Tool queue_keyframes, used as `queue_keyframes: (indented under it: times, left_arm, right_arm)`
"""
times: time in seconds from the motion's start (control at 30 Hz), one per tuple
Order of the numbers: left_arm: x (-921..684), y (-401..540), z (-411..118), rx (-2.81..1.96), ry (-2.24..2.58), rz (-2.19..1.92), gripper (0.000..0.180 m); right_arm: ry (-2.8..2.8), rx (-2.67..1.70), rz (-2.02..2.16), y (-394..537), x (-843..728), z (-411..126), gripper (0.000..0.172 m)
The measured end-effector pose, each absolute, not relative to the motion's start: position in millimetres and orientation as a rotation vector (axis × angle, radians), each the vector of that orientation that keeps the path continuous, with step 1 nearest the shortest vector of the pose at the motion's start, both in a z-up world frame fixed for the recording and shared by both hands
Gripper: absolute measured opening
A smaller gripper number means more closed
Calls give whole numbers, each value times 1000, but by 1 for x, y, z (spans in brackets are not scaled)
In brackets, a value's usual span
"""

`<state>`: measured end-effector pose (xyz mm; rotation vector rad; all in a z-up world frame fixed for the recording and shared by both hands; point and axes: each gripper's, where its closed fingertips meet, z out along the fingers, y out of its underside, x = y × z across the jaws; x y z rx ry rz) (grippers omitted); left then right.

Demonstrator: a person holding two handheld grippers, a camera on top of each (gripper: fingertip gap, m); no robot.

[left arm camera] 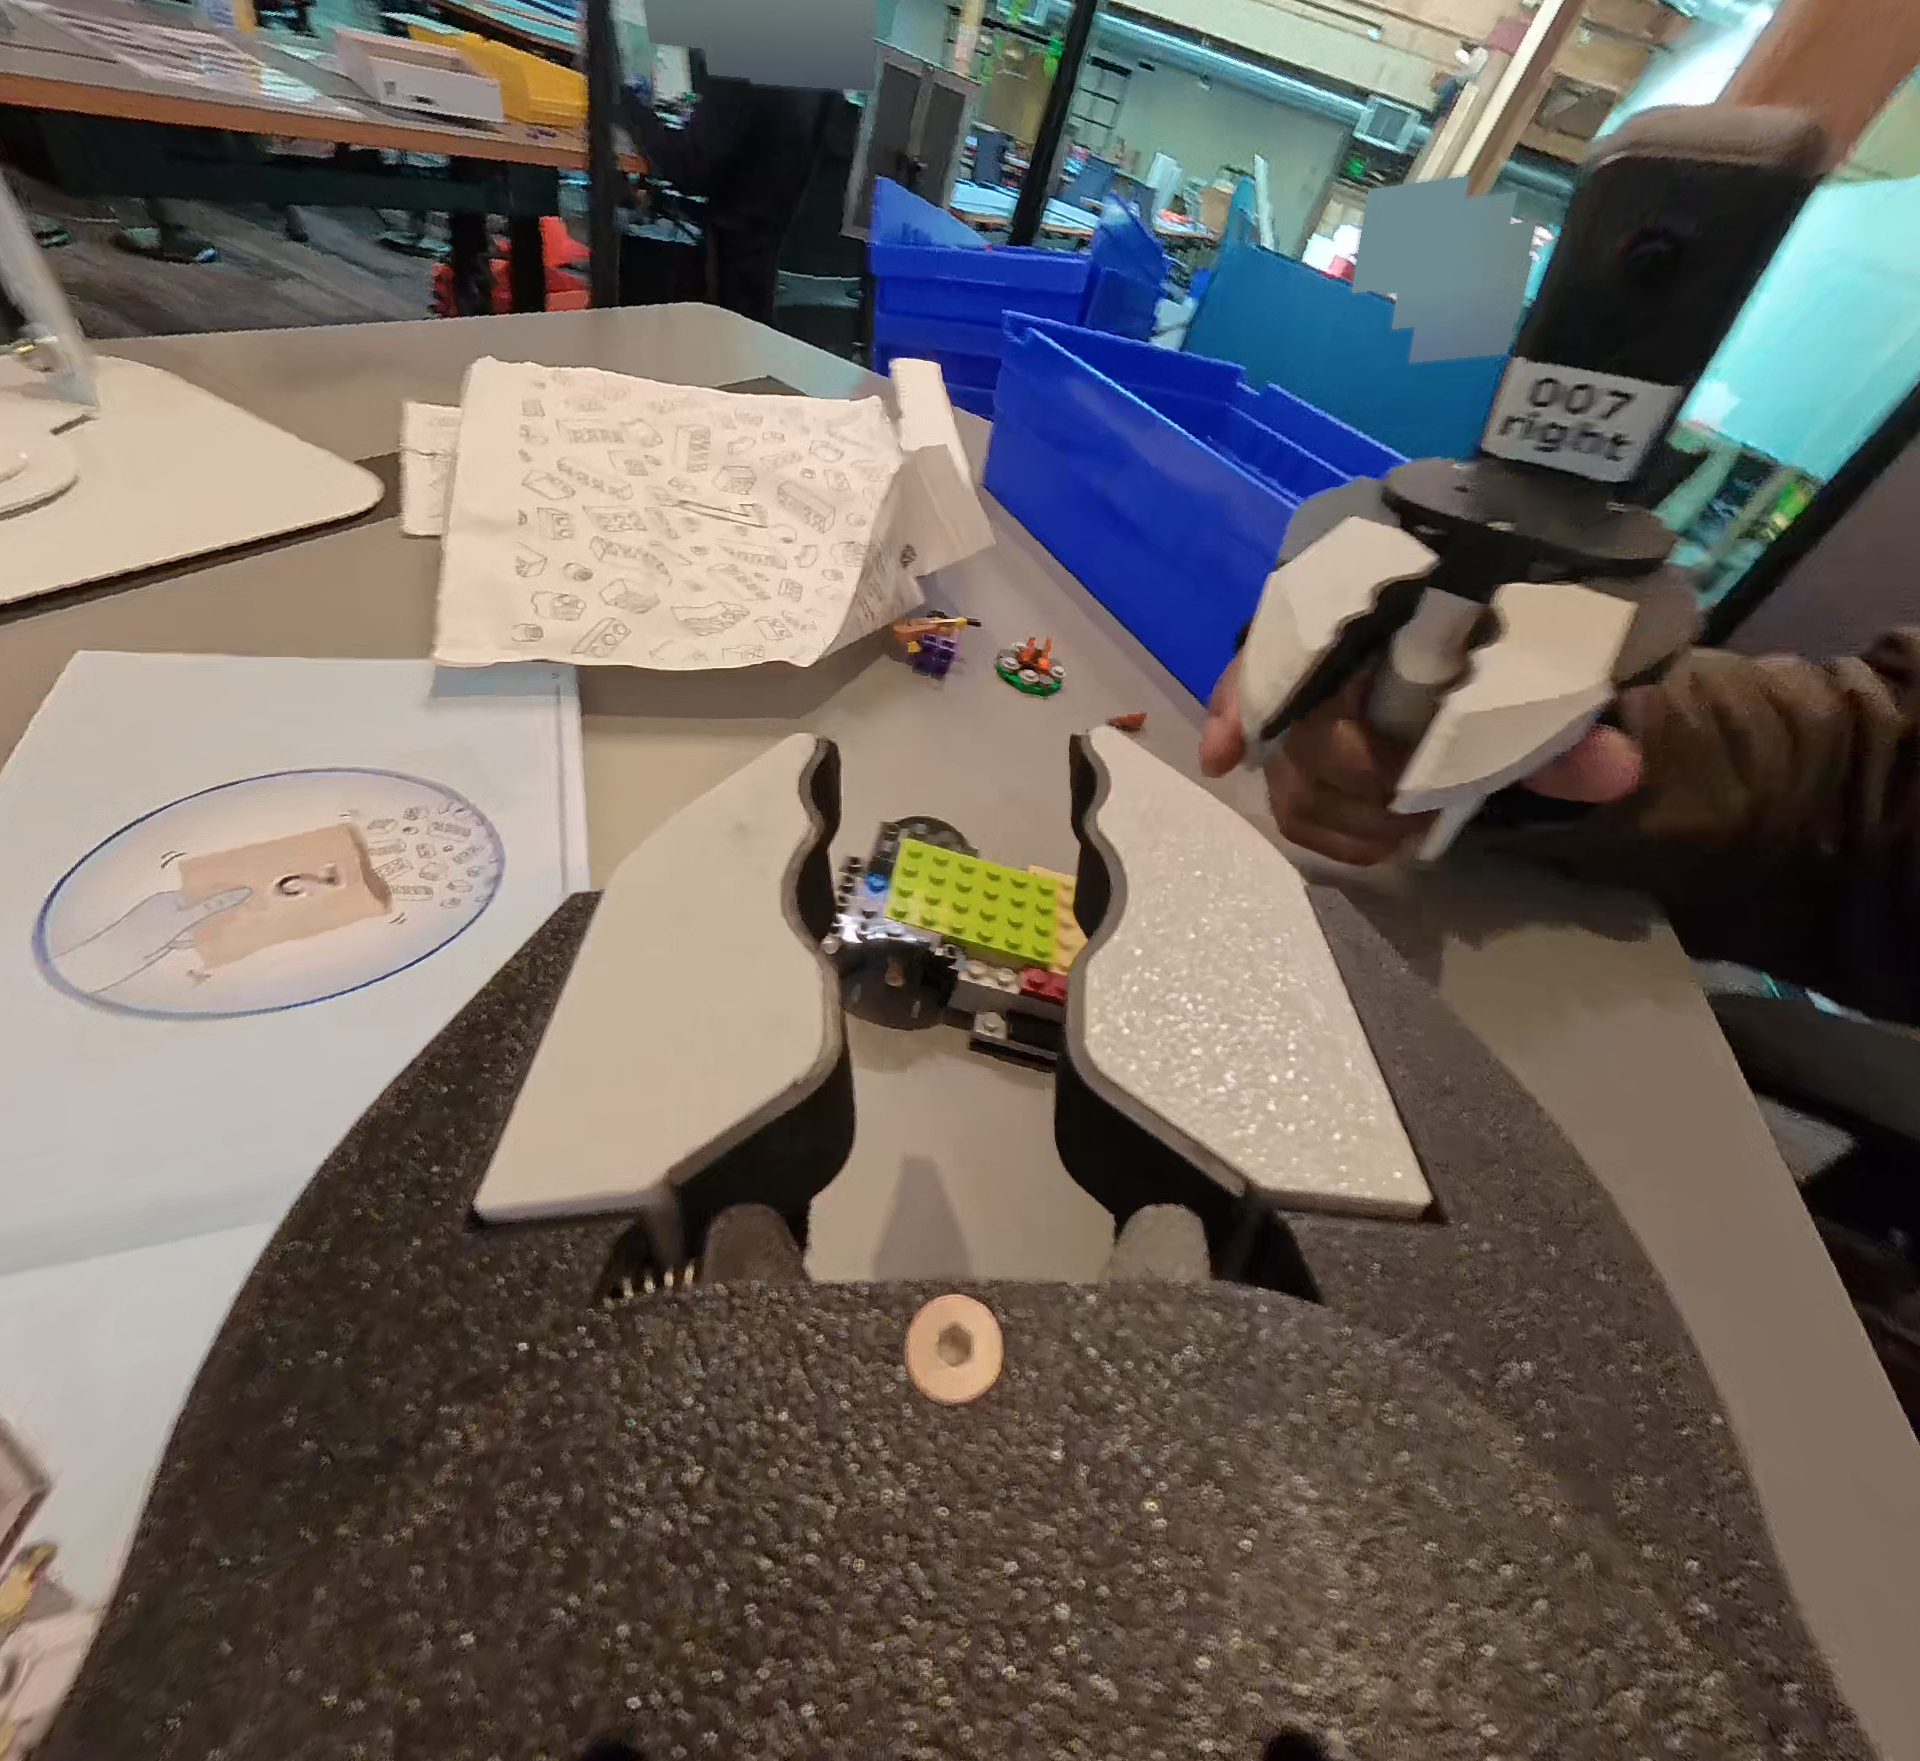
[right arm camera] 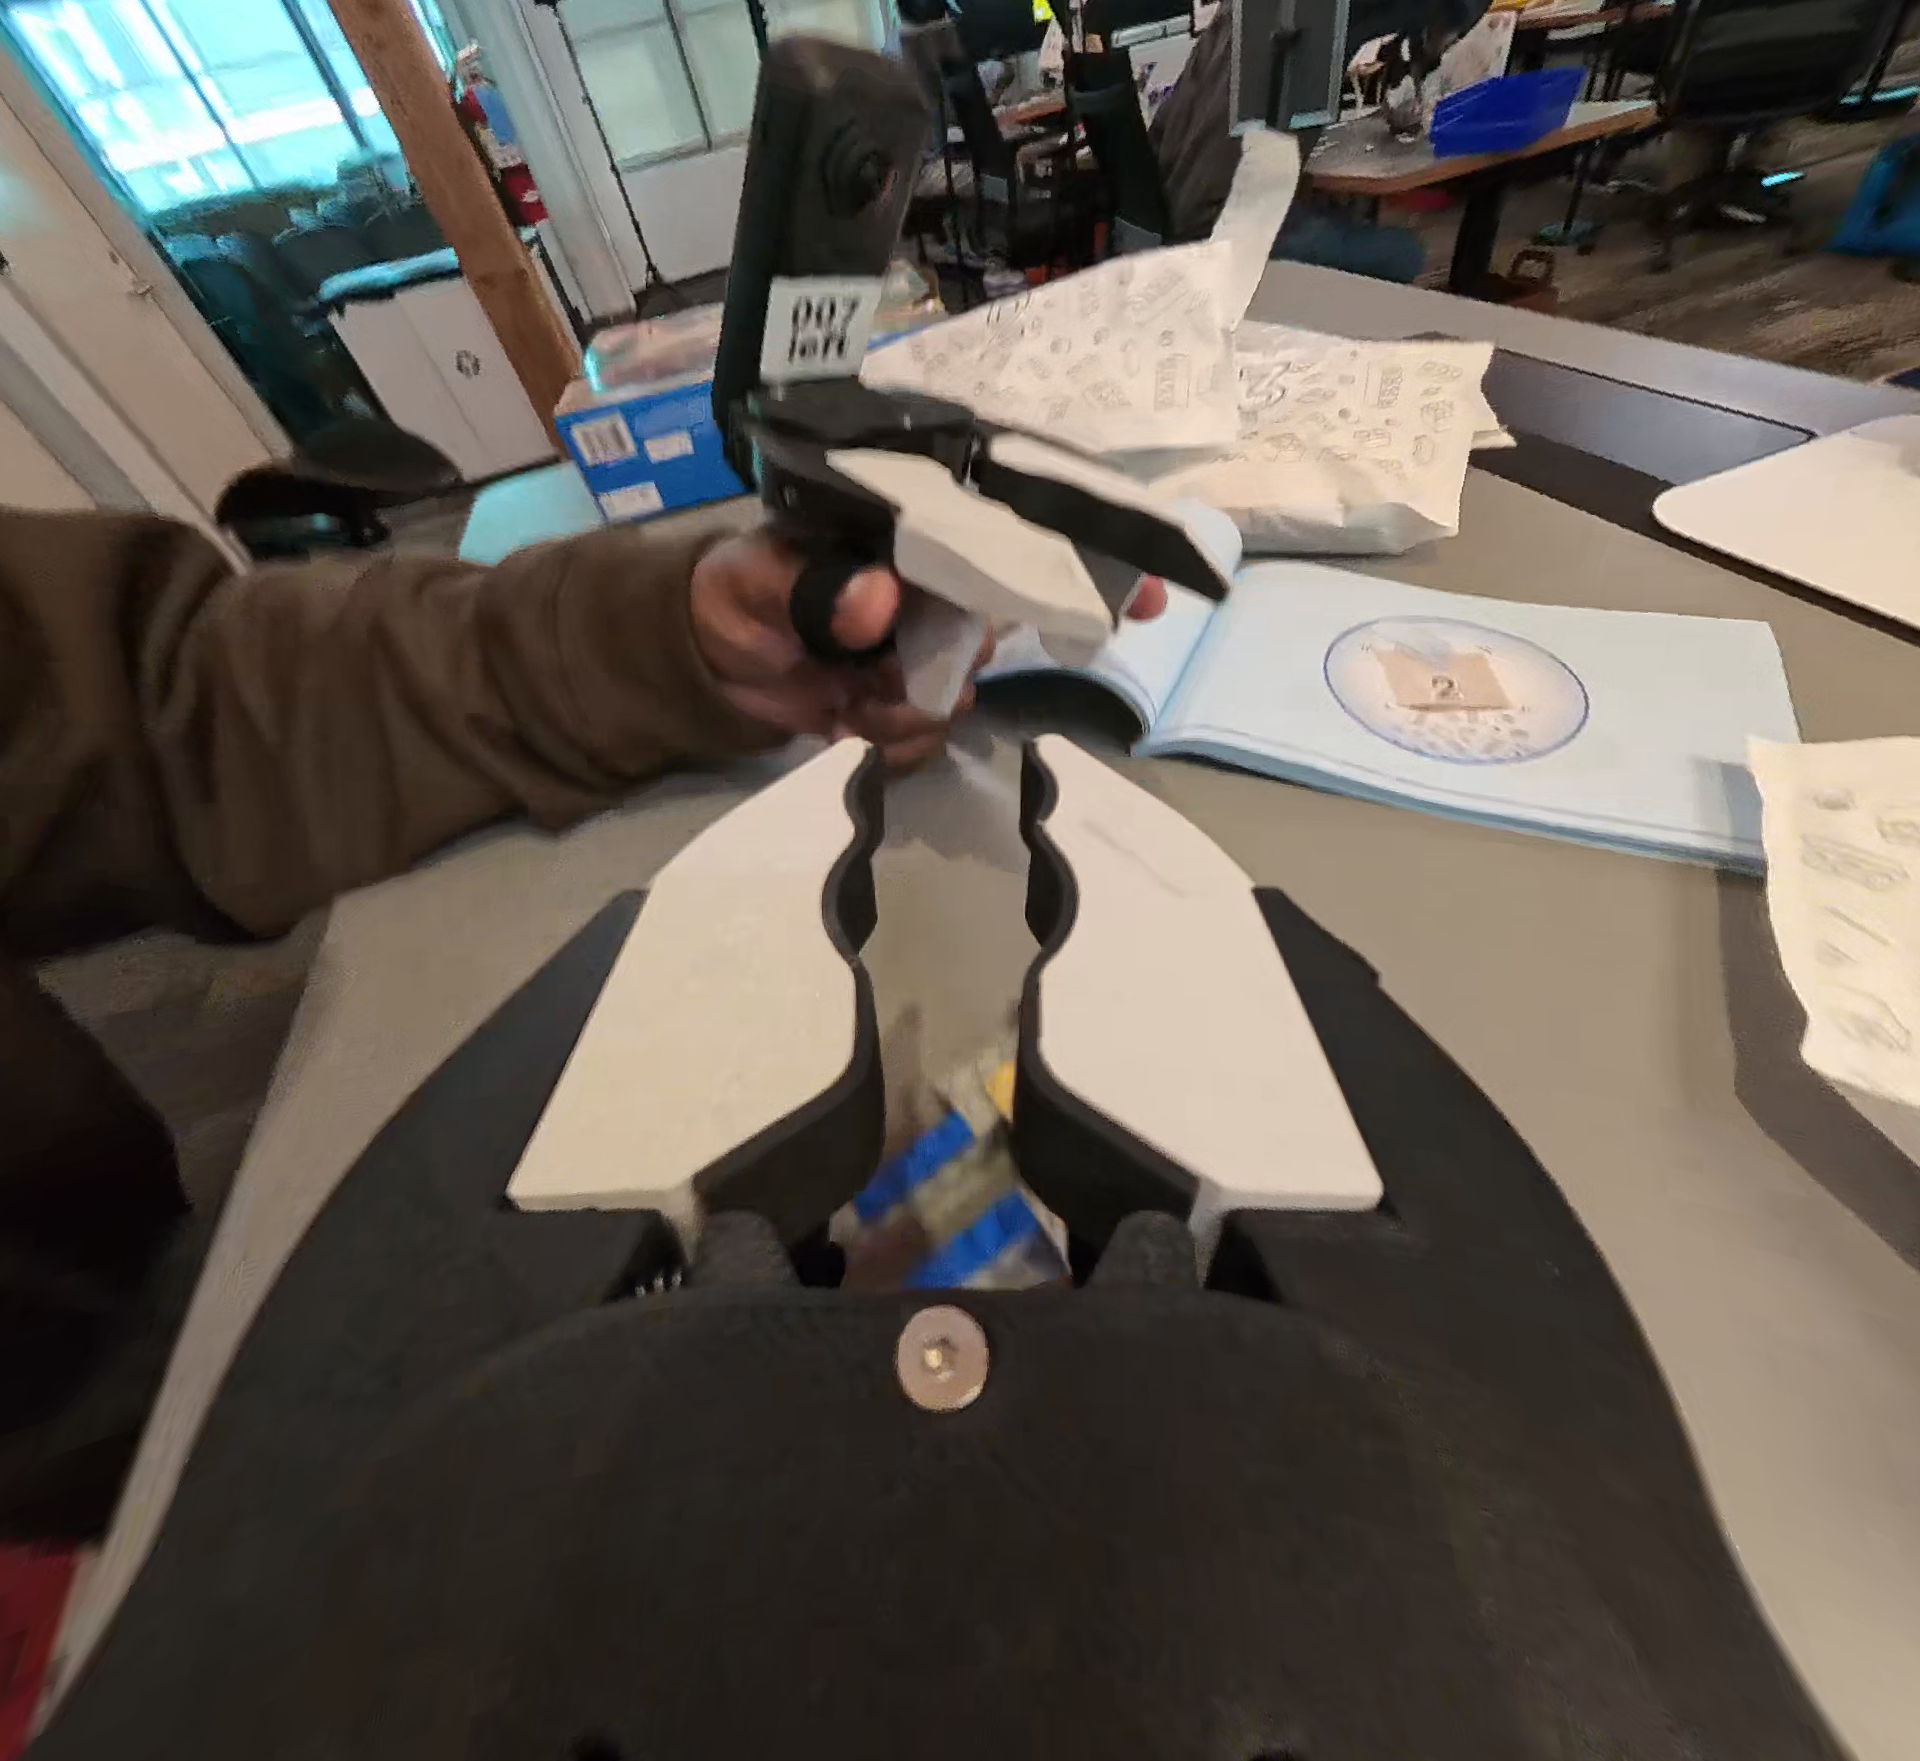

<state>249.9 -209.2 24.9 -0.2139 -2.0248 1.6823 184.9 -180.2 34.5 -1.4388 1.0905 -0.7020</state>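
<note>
My left gripper (left arm camera: 951, 755) is shut on a small brick model (left arm camera: 966, 911) with a lime green plate on top, grey and red parts and a black wheel. The model fills the space between the two pads, over the grey table (left arm camera: 966, 1171). My right gripper (right arm camera: 945, 755) is open, with bare table showing between its fingertips. A blurred blue and yellow thing (right arm camera: 956, 1192) shows low between its finger bases, and I cannot tell what it is. In the left wrist view the right gripper (left arm camera: 1335, 766) hovers to the right of the model. In the right wrist view the left gripper (right arm camera: 1164, 605) is just ahead, held by a hand.
An open light blue booklet (left arm camera: 260, 880) lies left of the model. A white printed paper bag (left arm camera: 665, 516) lies behind it. A purple brick figure (left arm camera: 935, 646) and a green round piece (left arm camera: 1029, 667) sit ahead. Blue bins (left arm camera: 1122, 485) stand at the table's right edge. A white mat (left arm camera: 156, 485) lies far left. From either gripper's tips it is about 20 centimetres to the purple brick figure (left arm camera: 935, 646).
</note>
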Motion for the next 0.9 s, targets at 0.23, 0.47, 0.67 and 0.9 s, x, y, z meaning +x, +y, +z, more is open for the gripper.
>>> queue_keyframes:
  times: [0.23, 0.47, 0.67, 0.9]
  left_arm:
    - [167, -164, -9, -1047, -2061, 1404, 40]
    - [131, -145, -54, -1199, -2160, 1009, 35]
    - [126, -144, -74, -1228, -2267, 897, 37]
    - [122, -143, -74, -1264, -2257, 906, 39]
  right_arm:
    - [940, -1857, -615, -175, 139, -20, 29]
    - [788, -2130, -478, -156, 113, -53, 39]
    - [835, -2217, -566, -167, 121, -66, 38]
    - [866, -2228, -602, -179, 120, -61, 34]
